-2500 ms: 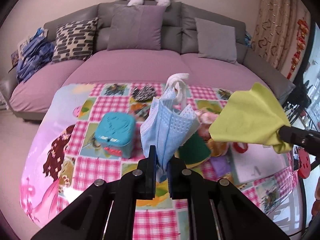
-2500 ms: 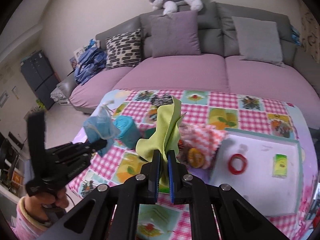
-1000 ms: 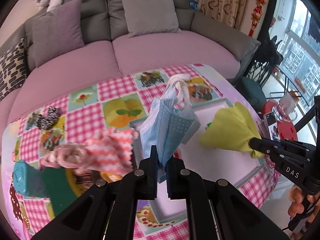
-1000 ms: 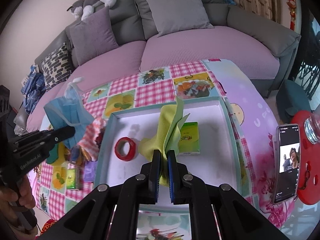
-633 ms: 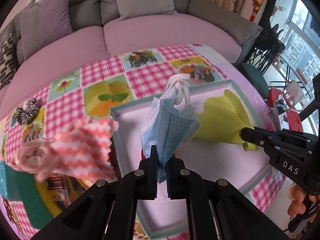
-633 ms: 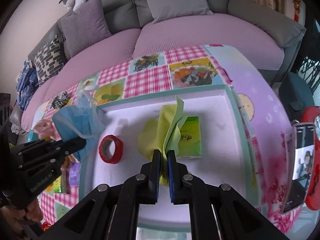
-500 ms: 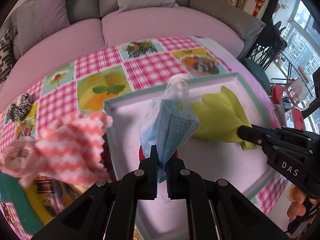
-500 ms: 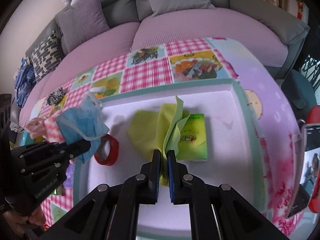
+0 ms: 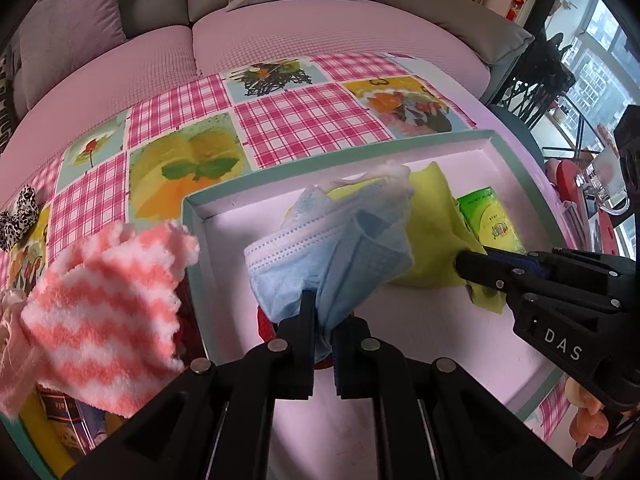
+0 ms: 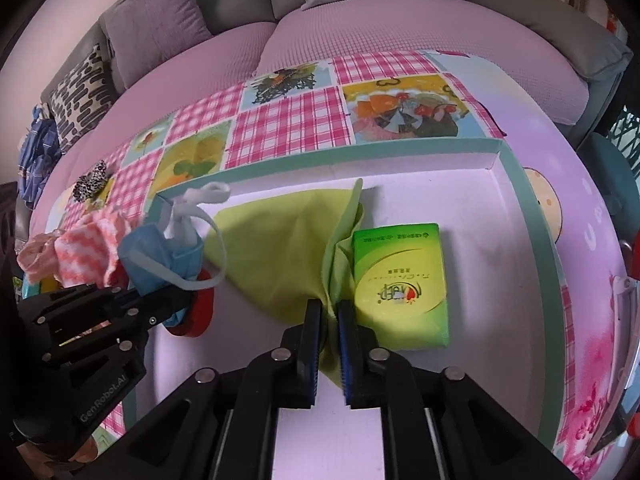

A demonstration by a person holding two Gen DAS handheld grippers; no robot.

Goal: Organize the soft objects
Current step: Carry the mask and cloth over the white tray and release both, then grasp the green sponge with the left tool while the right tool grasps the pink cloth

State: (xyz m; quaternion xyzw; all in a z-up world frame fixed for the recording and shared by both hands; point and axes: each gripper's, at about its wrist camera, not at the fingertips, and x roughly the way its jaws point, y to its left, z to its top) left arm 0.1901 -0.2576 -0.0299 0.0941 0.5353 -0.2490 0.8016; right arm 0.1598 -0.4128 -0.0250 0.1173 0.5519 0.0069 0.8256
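Observation:
My left gripper [image 9: 323, 312] is shut on a blue face mask [image 9: 340, 248] and holds it low over the left part of a white tray with a teal rim [image 9: 332, 150]. My right gripper [image 10: 329, 312] is shut on a yellow-green cloth [image 10: 280, 240], which lies spread on the tray floor [image 10: 480, 208]. The mask [image 10: 160, 252] and left gripper [image 10: 138, 300] also show in the right wrist view. The cloth [image 9: 432, 216] and right gripper [image 9: 460, 260] show in the left wrist view.
A green tissue pack [image 10: 400, 284] lies in the tray beside the cloth. A red tape roll [image 10: 196, 312] sits under the mask. A pink-and-white zigzag cloth [image 9: 100, 304] lies left of the tray. A leopard scrunchie [image 10: 90, 180] is on the checked tablecloth. A sofa stands behind.
Both grippers have come down into the tray. The yellow-green cloth now rests spread on the tray floor, and the mask hangs just above the red tape roll.

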